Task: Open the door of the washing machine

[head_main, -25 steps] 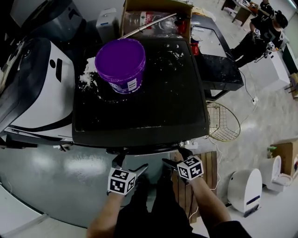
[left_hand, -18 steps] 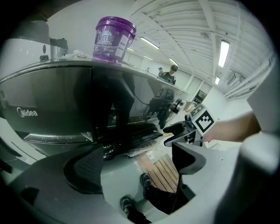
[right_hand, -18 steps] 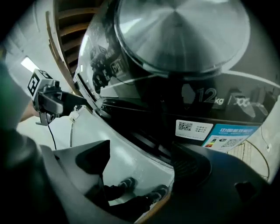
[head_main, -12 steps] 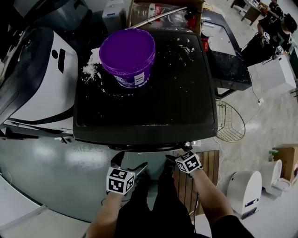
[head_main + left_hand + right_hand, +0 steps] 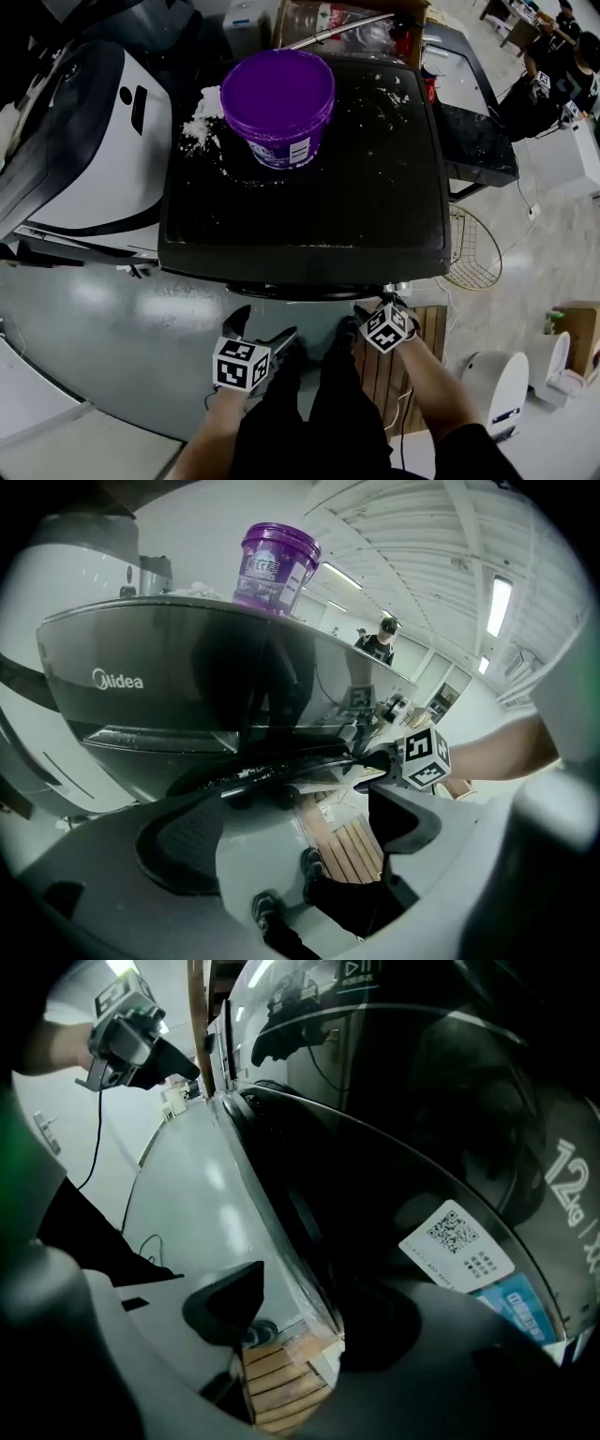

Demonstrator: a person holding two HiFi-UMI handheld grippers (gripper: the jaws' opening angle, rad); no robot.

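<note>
The washing machine [image 5: 300, 187] is black-topped, and its front door lies under the top's near edge, mostly hidden in the head view. In the right gripper view the dark round glass door [image 5: 394, 1176] fills the frame. My right gripper [image 5: 314, 1321] straddles the door's rim; its jaws have just been closing, with the rim between them. The right pad lies against the glass, while the left finger [image 5: 230, 1307] stands a little off. My left gripper [image 5: 264, 326] hangs open and empty in front of the machine, to the left of the right gripper [image 5: 375, 307].
A purple bucket [image 5: 278, 94] and spilled white powder [image 5: 202, 122] sit on the machine's top. A white appliance [image 5: 94, 159] stands at its left and a wire basket [image 5: 473, 248] at its right. A wooden pallet [image 5: 380, 375] lies below. People [image 5: 553, 66] stand far off.
My right gripper has sunk and rolled at the machine's front edge. The left gripper has shifted slightly, and the view has moved a little over the machine.
</note>
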